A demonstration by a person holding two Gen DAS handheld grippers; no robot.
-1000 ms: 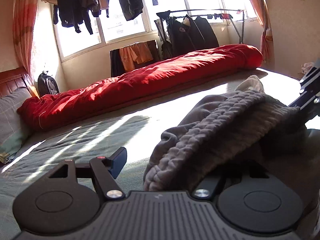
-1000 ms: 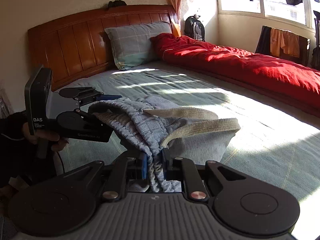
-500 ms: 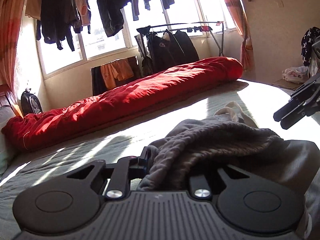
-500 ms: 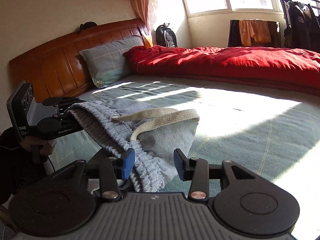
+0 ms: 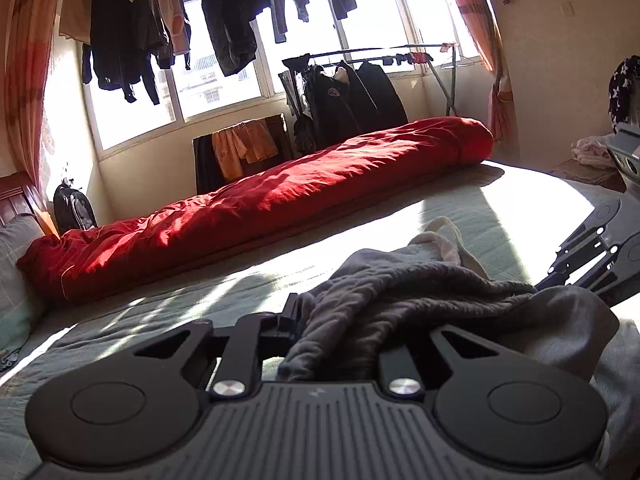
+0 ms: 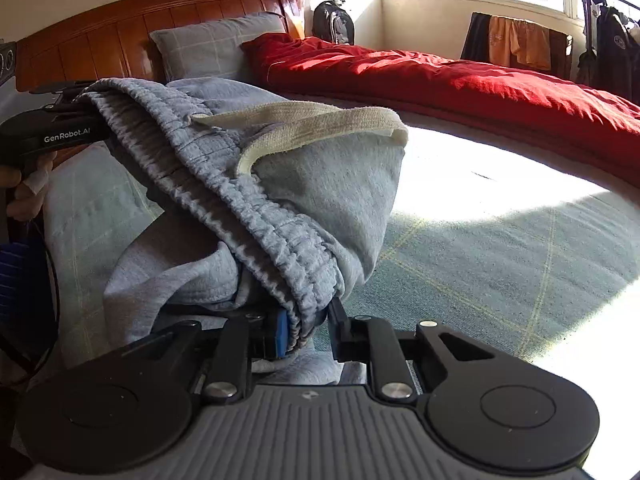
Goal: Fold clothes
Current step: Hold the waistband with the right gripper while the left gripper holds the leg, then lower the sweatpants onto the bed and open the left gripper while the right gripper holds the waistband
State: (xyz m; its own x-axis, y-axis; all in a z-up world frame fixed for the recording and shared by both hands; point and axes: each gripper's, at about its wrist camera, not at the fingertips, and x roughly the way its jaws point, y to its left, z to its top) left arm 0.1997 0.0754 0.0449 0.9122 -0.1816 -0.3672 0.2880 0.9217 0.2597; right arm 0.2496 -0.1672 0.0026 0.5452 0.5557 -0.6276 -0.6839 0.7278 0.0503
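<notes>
the right gripper (image 6: pixel 306 330) is seen with its jaws closing on the ribbed waistband (image 6: pixel 256 220) of a pair of grey sweatpants (image 6: pixel 328 200), the gathered elastic pinched between a blue pad on one side and a black finger on the other. the left gripper (image 5: pixel 320 320) is likewise closing, its fingers brought together on the opposite end of the same waistband, though most of that grip is buried under bunched fabric and only one finger is plainly visible. the sweatpants are held up between the two tools above the bed (image 6: pixel 500 264), sagging in the middle, with a cream drawstring (image 6: pixel 312 124) looped loose over the top of the cloth. in the right wrist view the left gripper (image 6: pixel 86 94) is shown at the far end of the waistband, a hand (image 6: pixel 24 196) wrapped around its handle at the frame's edge; in the left wrist view the right gripper (image 5: pixel 536 286) is caught at the edge of the frame, its linkage angled into the fabric. the bed is covered in a pale green checked sheet, partly washed out by sunlight. along the far side of the bed a red duvet (image 5: pixel 260 208) is rolled lengthwise. at the head of the bed a checked pillow (image 6: pixel 208 50) is propped against a wooden headboard (image 6: pixel 100 28). beyond the bed, dark clothes are hung on a rack (image 5: pixel 352 88) before the windows.
</notes>
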